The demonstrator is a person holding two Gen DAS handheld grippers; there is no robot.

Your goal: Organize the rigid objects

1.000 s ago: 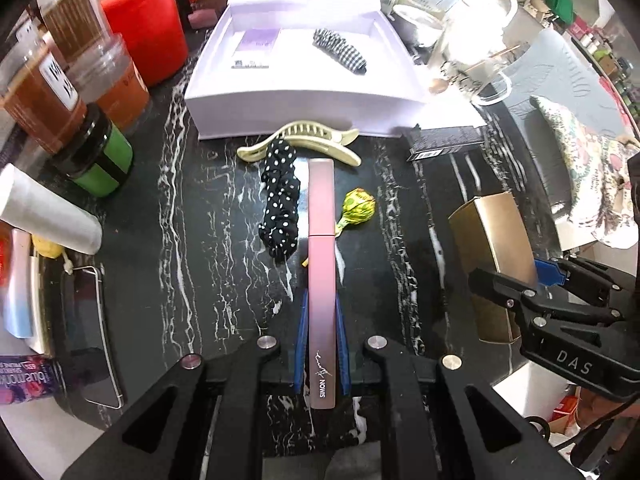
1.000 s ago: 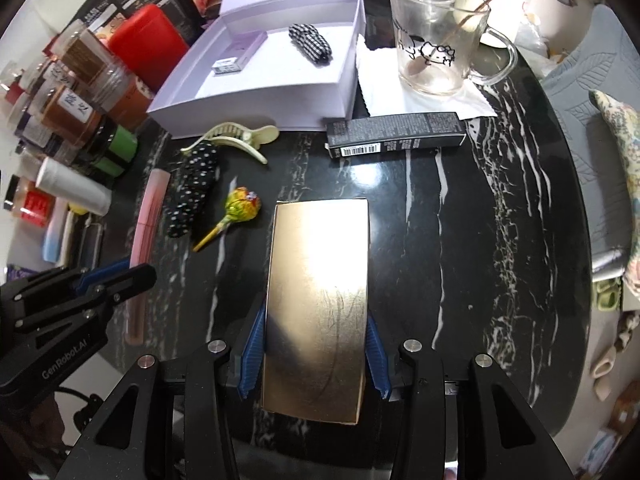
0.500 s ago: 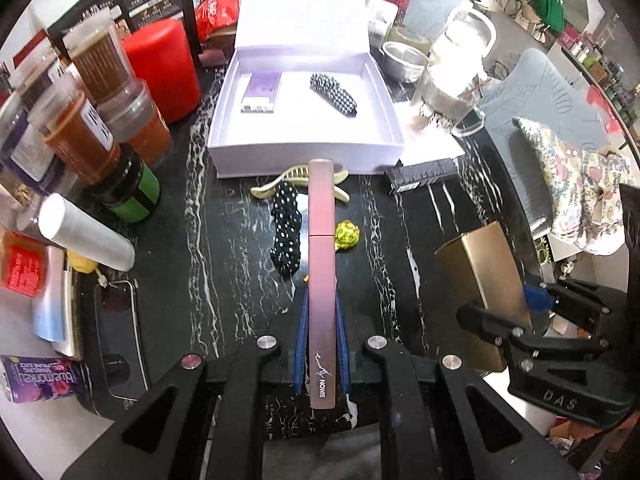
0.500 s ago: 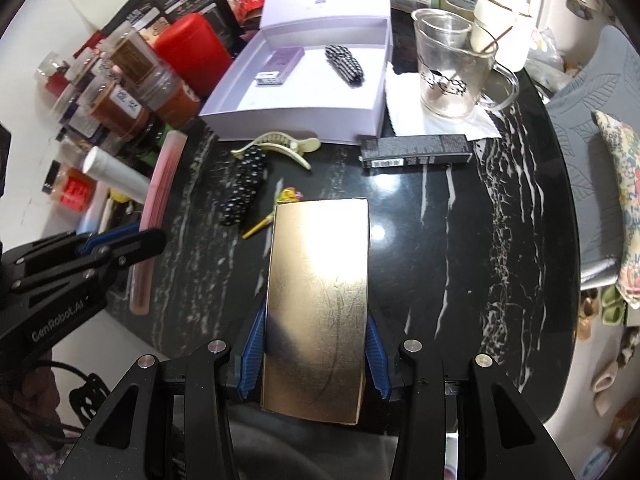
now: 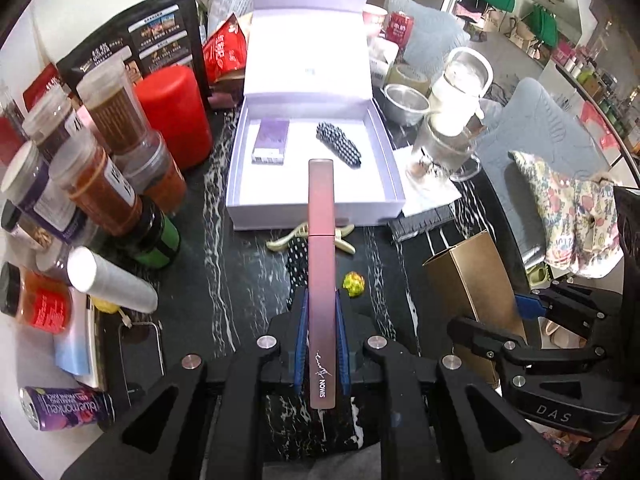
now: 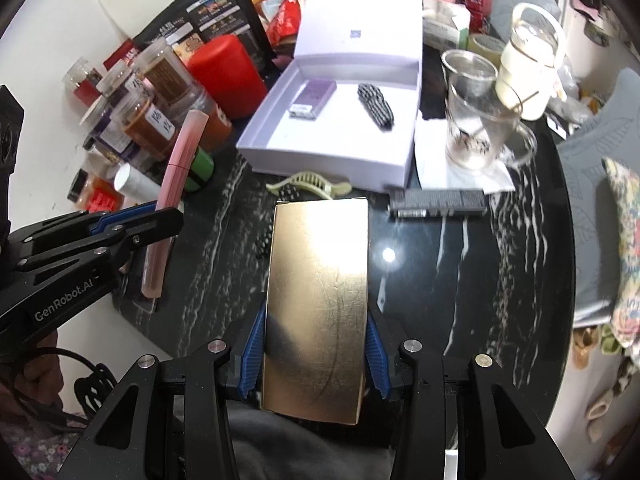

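My left gripper is shut on a long pink tube, held in the air above the black marble table; its far end points over the open lilac box. The right gripper is shut on a gold carton, also lifted off the table. In the right wrist view the left gripper and the pink tube show at the left. Inside the box lie a small purple pack and a checked hair tie.
In front of the box lie a cream hair claw, a dotted scrunchie, a yellow lollipop and a slim black carton. Jars and a red canister crowd the left. Glass mugs stand to the right of the box.
Both grippers have risen with the pink tube and the gold carton still held. The table and the lilac box now look smaller and farther below.
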